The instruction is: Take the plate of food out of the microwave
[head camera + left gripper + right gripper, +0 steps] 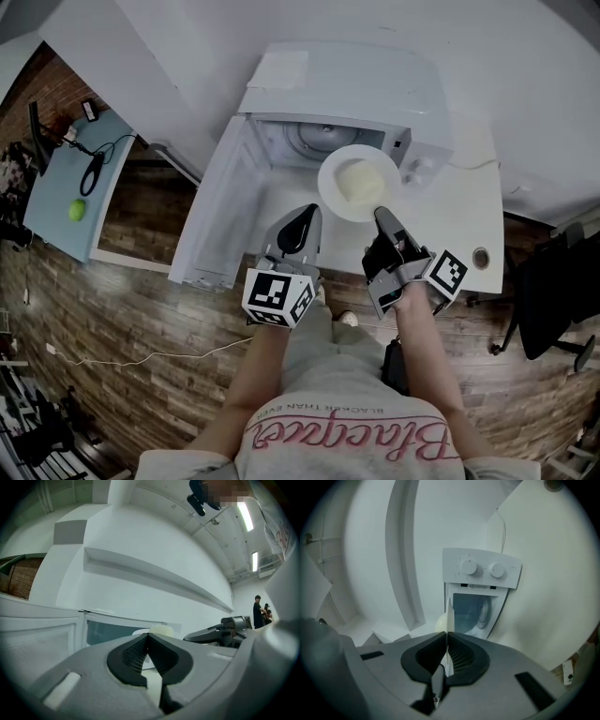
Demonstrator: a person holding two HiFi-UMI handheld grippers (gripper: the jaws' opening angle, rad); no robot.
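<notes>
A white plate (335, 194) with a pale lump of food (361, 181) hangs just in front of the open white microwave (356, 84). My right gripper (380, 214) is shut on the plate's near rim. In the right gripper view the plate (449, 616) shows edge-on between the jaws, with the food (440, 623) to its left. My left gripper (312, 212) is shut and empty, close to the plate's lower left and apart from it. From the left gripper (149, 637) I see the plate and food (161, 631) beyond the tips and the right gripper (225, 630) beside them.
The microwave door (220, 202) stands swung open to the left. Its control panel with two knobs (483, 568) is on the right. The white counter (473, 211) runs on to the right. A light table with a green ball (76, 210) stands far left, a black chair (553, 300) far right.
</notes>
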